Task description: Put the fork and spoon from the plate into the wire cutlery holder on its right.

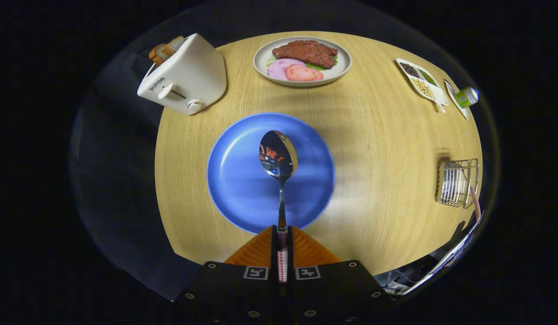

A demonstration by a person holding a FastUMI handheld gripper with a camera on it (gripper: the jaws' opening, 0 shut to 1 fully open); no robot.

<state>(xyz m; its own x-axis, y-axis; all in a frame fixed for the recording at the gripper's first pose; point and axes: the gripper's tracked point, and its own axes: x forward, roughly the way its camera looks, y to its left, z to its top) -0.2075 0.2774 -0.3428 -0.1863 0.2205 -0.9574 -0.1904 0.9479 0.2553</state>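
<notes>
The gripper (282, 234) has its fingers clamped on a spoon's (279, 162) handle, bowl above a blue plate (234, 180). The wire cutlery holder (455, 183), with a patterned handle inside, stands well right of the plate.

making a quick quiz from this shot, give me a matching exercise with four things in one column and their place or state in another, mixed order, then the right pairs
Things
1. spoon
2. toaster
3. wire cutlery holder
4. meat plate

Places or states
A. at the table's far edge, beyond the blue plate
B. clamped by its handle in the shut claw, bowl over the blue plate
C. at the table's left edge, bread slices sticking out of it
D. near the table's right edge, a patterned handle sticking out of it

Pairs: 1-B, 2-C, 3-D, 4-A
</notes>
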